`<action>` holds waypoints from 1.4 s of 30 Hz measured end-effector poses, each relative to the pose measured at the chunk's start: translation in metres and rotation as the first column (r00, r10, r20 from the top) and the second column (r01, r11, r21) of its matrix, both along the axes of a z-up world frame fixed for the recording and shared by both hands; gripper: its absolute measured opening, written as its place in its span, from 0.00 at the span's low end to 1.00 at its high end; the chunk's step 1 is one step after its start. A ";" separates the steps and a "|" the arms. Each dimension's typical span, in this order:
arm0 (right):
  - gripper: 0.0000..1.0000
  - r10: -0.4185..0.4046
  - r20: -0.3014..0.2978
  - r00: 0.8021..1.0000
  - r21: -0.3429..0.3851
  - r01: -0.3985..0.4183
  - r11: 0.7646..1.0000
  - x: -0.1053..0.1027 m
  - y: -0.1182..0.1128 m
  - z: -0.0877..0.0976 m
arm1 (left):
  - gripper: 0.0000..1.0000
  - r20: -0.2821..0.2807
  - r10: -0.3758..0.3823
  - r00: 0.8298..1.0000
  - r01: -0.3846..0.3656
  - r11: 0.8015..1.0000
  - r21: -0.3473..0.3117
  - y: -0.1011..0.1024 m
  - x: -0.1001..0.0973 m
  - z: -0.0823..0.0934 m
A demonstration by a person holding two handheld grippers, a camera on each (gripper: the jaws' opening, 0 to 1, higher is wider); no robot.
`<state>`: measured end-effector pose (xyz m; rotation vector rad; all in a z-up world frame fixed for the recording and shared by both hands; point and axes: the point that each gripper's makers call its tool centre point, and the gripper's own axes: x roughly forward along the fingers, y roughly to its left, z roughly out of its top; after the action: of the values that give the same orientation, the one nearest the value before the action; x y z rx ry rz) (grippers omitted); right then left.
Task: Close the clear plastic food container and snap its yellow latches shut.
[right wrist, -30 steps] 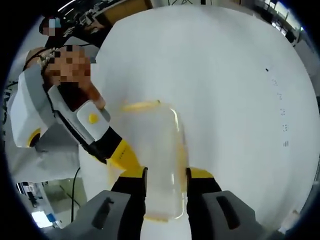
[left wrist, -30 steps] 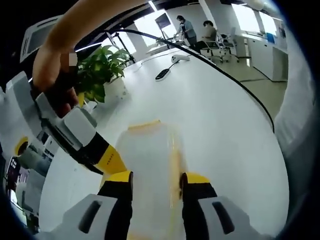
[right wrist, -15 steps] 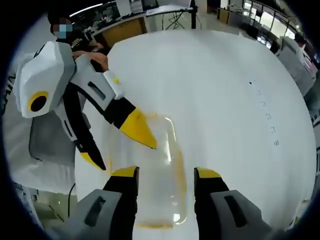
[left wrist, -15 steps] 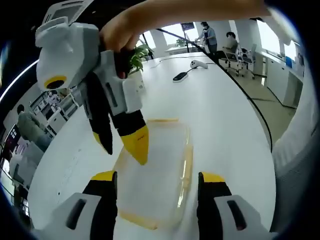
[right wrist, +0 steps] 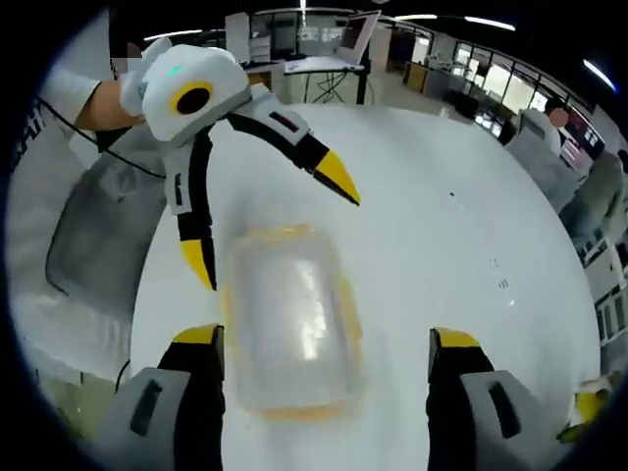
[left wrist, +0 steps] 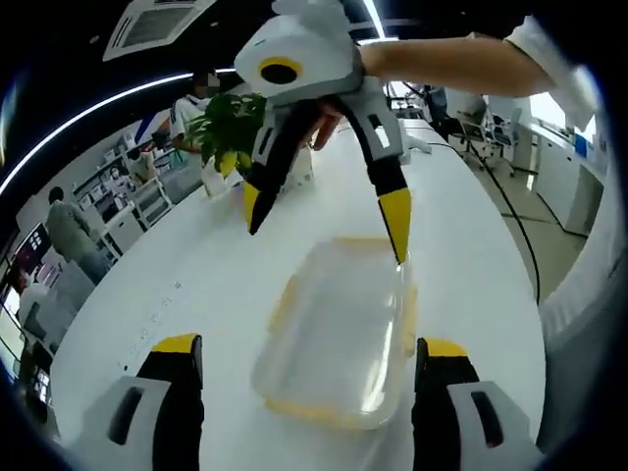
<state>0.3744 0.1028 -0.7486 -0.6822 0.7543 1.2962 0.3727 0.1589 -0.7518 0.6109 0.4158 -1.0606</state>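
Left gripper view: clear plastic container point(left wrist: 339, 336) with yellow trim lies lid-on on the white table point(left wrist: 196, 285), between the left gripper point(left wrist: 309, 392)'s two jaws, which stand wide apart, touching nothing. Right gripper point(left wrist: 324, 221) hangs above the container's far end, jaws spread, yellow tips clear of the lid. Potted plant point(left wrist: 231, 128) further back on the table.

Right gripper view: container point(right wrist: 289, 324) flat on the table point(right wrist: 461, 255), between the right gripper point(right wrist: 324, 392)'s widely parted jaws, no contact. Left gripper point(right wrist: 270, 221) hovers over the container's far end, jaws splayed, holding nothing.
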 end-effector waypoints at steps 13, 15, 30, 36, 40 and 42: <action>0.99 -0.006 -0.073 0.997 0.003 0.006 1.000 -0.023 -0.016 -0.039 | 0.90 -0.079 -0.044 0.996 0.052 0.994 0.101 0.010 -0.004 -0.031; 0.96 -0.006 -0.068 0.998 -0.009 0.005 1.000 -0.023 -0.019 -0.043 | 0.89 -0.079 -0.047 0.996 0.055 0.993 0.107 0.010 -0.003 -0.033; 0.88 0.001 -0.081 0.997 -0.041 -0.005 0.999 -0.026 -0.026 -0.058 | 0.84 -0.125 -0.087 0.988 0.107 0.980 0.167 0.009 -0.010 -0.052; 0.77 -0.012 -0.057 0.998 -0.050 0.009 0.999 -0.021 -0.026 -0.058 | 0.77 -0.126 -0.099 0.987 0.118 0.981 0.156 0.007 -0.008 -0.050; 0.76 -0.030 -0.068 0.997 -0.041 0.028 0.999 -0.020 -0.025 -0.057 | 0.77 -0.131 -0.091 0.987 0.110 0.982 0.150 0.007 -0.008 -0.051; 0.76 -0.028 -0.067 0.997 -0.043 0.025 0.999 -0.020 -0.024 -0.057 | 0.77 -0.133 -0.092 0.987 0.112 0.982 0.150 0.007 -0.008 -0.051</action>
<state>0.3544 0.0784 -0.8057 -0.6630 0.8446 1.2874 0.3649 0.1654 -0.8030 0.7138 0.5868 -1.1757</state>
